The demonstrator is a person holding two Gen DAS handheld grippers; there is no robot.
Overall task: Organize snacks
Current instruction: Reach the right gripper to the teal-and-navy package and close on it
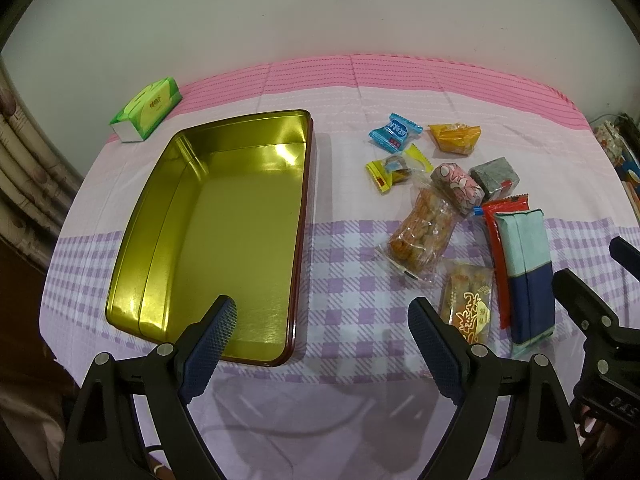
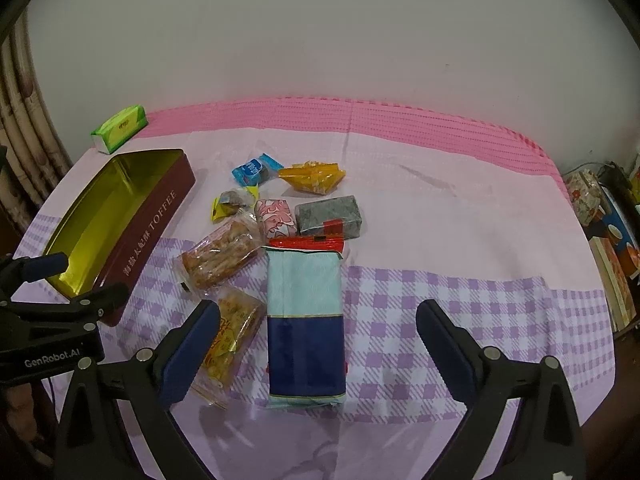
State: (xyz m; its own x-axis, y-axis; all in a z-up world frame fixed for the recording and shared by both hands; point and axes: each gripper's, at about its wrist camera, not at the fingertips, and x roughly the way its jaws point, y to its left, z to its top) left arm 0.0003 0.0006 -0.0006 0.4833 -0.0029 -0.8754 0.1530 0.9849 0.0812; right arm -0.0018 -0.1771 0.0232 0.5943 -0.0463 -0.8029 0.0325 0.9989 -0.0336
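Observation:
An empty gold-lined toffee tin with dark red sides lies on the cloth at the left. To its right lie several wrapped snacks: a long teal and navy pack over a red packet, a clear bag of fried twists, a yellow-labelled clear packet, a blue candy and an orange pouch. My left gripper hovers open over the tin's near right corner. My right gripper stands open above the teal and navy pack, apart from it.
A green tissue pack lies at the far left by the white wall. A yellow candy, a pink-patterned roll and a grey block sit among the snacks. Boxes crowd the right beyond the table edge.

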